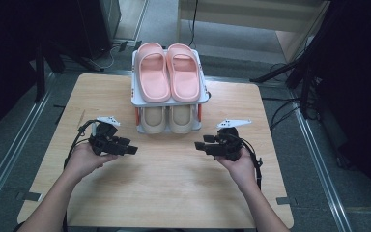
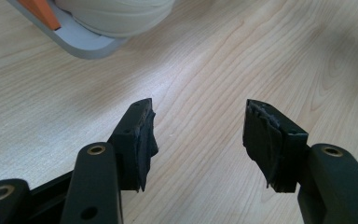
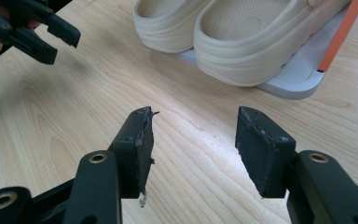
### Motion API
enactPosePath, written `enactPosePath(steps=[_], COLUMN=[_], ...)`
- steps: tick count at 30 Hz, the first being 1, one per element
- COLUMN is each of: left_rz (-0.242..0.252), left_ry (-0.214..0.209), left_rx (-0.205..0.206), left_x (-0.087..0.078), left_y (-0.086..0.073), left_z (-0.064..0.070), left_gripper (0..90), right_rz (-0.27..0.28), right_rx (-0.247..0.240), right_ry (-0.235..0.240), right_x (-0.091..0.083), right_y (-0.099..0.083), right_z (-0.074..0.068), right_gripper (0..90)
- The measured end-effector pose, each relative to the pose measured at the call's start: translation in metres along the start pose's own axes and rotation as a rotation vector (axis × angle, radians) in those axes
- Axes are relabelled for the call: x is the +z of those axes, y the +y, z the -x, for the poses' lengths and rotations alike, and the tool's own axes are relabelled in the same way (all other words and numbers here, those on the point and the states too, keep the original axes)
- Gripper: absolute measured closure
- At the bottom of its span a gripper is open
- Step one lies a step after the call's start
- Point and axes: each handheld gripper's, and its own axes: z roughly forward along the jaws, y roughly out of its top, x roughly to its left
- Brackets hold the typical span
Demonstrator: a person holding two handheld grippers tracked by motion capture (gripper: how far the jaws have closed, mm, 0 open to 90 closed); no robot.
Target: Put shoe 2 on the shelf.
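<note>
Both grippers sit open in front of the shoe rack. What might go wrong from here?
The beige slippers sit under the upper shelf, so a reaching gripper may bump it and shake the pink slippers. The right gripper has frayed pads, so the smooth slipper may slip.

pink slippers [image 1: 167, 71] on white rack [image 1: 204, 98], cream slippers [image 1: 167, 119] below; orange posts; pale wood-grain table [image 1: 174, 183]; black tools.
</note>
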Motion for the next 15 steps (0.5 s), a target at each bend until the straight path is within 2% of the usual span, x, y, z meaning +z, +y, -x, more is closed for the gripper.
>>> enactPosePath(steps=[15], left_rz=[-0.005], left_ry=[0.002], left_rx=[-0.001], left_x=[0.0018], left_y=[-0.0021], left_z=[0.0004], left_gripper=[42.5], right_rz=[-0.008], right_rx=[-0.004], right_ry=[0.005], right_x=[0.0028], right_y=[0.0022], right_z=[-0.0014], right_gripper=[47.1])
